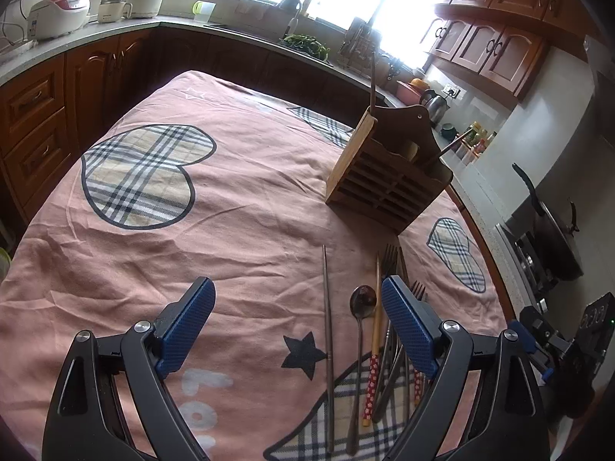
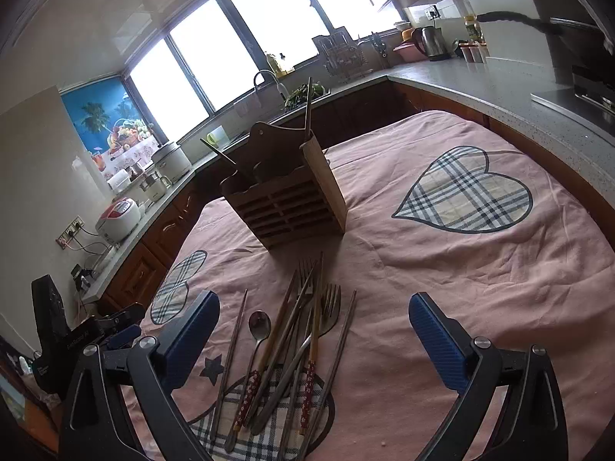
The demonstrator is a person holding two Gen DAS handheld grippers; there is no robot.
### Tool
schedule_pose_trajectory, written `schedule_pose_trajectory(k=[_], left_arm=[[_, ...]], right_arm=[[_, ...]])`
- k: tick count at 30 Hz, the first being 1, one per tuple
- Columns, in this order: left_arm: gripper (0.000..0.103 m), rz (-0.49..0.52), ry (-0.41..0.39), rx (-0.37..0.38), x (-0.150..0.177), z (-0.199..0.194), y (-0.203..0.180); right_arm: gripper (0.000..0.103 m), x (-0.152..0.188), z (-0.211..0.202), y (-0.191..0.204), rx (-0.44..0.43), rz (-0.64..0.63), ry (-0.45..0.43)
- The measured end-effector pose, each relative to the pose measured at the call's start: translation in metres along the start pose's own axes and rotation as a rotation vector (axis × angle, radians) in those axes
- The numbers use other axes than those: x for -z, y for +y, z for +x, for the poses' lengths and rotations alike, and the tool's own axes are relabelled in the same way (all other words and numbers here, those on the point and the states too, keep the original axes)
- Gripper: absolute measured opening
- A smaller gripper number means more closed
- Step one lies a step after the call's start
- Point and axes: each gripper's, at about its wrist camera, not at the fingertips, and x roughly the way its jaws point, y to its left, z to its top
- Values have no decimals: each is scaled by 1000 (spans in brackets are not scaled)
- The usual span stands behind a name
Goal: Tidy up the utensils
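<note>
Near the front edge of the worktop (image 2: 480,269), the utensils (image 2: 292,353) lie in a loose bundle, long axes pointing away toward the wooden holder (image 2: 286,207) behind them. Both grippers hang above with fingers apart, holding nothing. The bundle sits between the right gripper (image 2: 313,330) fingers, toward its left finger; the left gripper (image 1: 298,319) has only a chopstick (image 1: 328,326) and a spoon (image 1: 361,307) between its fingers, so the right seems better placed.

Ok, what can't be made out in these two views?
- Holder contents: both views, its walls hide all but two sticks poking out.
- Fork handles: left view, the right finger covers them.
- Utensil pile count: right view, pieces overlap, and ends run off the bottom edge.
- Right gripper jaws: left view, only its body shows at the edge.
</note>
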Motion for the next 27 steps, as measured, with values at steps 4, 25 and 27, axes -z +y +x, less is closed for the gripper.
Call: schedule_pose_trajectory(k=[4,25,27], left_arm=[[90,10,14,-13,6,4,-1],[90,156,91,-126,-4,50,-24],[90,165,106,-133,-6,58,-24]], right_arm=[[100,6,0,-1,3,-5,8],[80,-3,47,13,65,-121,70],[73,-5,59,15,66,-135,100]])
